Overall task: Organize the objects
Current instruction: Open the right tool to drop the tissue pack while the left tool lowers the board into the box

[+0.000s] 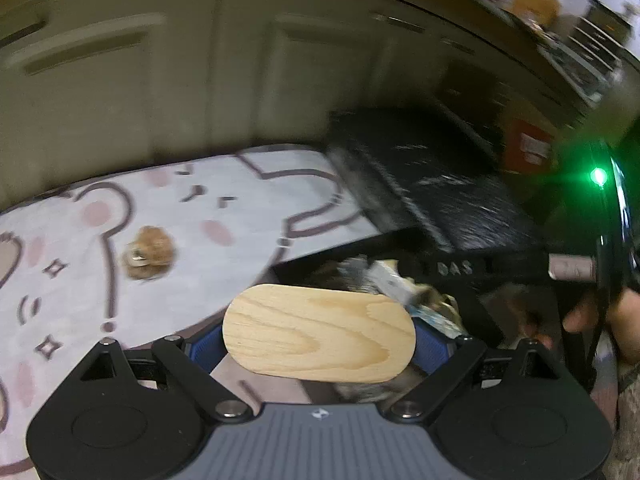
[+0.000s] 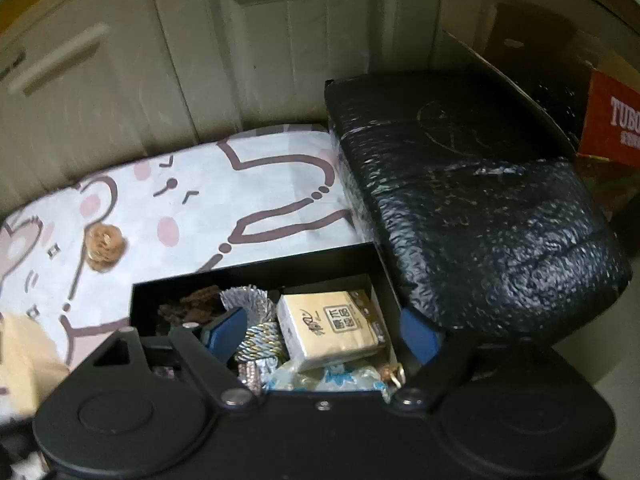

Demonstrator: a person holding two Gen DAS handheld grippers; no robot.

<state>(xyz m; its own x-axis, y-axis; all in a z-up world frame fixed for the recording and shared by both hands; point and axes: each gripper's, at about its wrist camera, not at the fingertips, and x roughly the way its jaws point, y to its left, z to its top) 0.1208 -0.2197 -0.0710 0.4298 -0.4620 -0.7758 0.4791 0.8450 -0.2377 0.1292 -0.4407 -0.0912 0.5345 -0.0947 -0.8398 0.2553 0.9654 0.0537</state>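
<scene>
1. Wood fills the left gripper [image 1: 319, 334]: a flat oval wooden piece [image 1: 319, 332] sits clamped between the blue pads [image 1: 430, 350], one pad at each rounded end, so the jaws stand wide but bear on it.
2. Its long axis runs straight across the jaws, side to side in the left wrist view, with the broad grained face turned up toward the camera. Neither end counts as a front, so it points nowhere in particular.
3. It hangs over the near-left edge of the open black box [image 2: 256, 276], part over the cartoon-print cloth [image 1: 168, 208], and looks well above the contents, though depth is hard to read.
4. The step in hand appears to be putting the wooden piece into the box. It looks best done by carrying it further over the opening before lowering, since it overlaps the rim.
5. Room inside is scarce: a beige tissue pack [image 2: 328, 326], a silver tassel [image 2: 250, 304], a brown item [image 2: 192, 304] and some wrappers already lie there. Laying the piece flat on top probably works better than forcing it down.
6. The right gripper [image 2: 320, 336] stands apart and empty over the box, pads clear of everything. It should probably withdraw to make way.
7. A brown fuzzy thing [image 1: 150, 254] lies alone on the cloth, not yet boxed.
8. The padded black lid [image 2: 472, 200] stands propped open behind.
</scene>
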